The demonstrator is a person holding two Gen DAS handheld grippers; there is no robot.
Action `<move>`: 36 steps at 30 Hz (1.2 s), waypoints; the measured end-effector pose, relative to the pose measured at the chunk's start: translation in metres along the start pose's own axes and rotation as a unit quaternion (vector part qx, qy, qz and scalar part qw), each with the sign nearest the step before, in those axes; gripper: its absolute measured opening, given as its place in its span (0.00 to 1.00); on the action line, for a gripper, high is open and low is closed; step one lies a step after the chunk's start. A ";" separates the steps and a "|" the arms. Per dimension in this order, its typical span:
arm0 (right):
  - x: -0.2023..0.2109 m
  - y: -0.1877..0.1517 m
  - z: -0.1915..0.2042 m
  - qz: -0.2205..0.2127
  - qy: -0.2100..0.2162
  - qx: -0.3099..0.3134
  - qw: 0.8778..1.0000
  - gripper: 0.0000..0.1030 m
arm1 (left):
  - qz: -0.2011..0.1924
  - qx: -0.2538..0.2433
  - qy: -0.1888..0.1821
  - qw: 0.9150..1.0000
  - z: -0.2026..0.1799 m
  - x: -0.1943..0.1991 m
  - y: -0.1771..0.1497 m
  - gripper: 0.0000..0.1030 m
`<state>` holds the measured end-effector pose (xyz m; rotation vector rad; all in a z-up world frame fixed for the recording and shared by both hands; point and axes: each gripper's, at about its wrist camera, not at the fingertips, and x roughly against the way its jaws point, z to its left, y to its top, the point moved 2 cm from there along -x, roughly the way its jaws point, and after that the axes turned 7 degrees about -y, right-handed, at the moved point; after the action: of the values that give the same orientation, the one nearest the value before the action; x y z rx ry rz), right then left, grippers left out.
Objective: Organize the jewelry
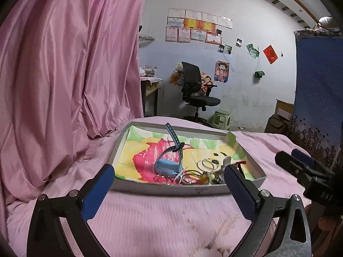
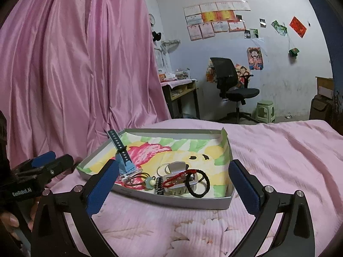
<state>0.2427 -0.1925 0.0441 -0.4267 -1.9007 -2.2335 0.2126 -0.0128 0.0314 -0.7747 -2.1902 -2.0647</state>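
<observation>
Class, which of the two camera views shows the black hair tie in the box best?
The right wrist view: the black hair tie lies in plain sight as a full loop near the box front. In the left wrist view that corner sits behind a blue pad, so no hair tie can be made out.

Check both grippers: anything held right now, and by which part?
Nothing held. Left gripper and right gripper are both wide open, short of the tray. The blue watch and black hair tie lie untouched inside it.

Pink curtain (image 1: 64,64), pale wall (image 1: 246,32) of certificates (image 1: 197,26), black office chair (image 1: 197,90), green stool (image 1: 221,120).
</observation>
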 end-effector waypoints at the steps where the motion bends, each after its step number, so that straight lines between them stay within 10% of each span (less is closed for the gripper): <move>1: 0.003 0.000 0.001 -0.001 0.000 0.001 1.000 0.99 | 0.001 -0.003 0.001 1.000 -0.001 0.003 -0.002 1.00; 36: 0.094 -0.056 0.006 0.011 -0.007 -0.004 1.000 0.99 | 0.009 -0.008 0.033 0.999 -0.008 0.081 -0.041 1.00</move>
<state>0.1365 -0.1726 0.0234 -0.4622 -1.8850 -2.2311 0.1239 0.0068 0.0235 -0.7125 -2.1279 -2.0706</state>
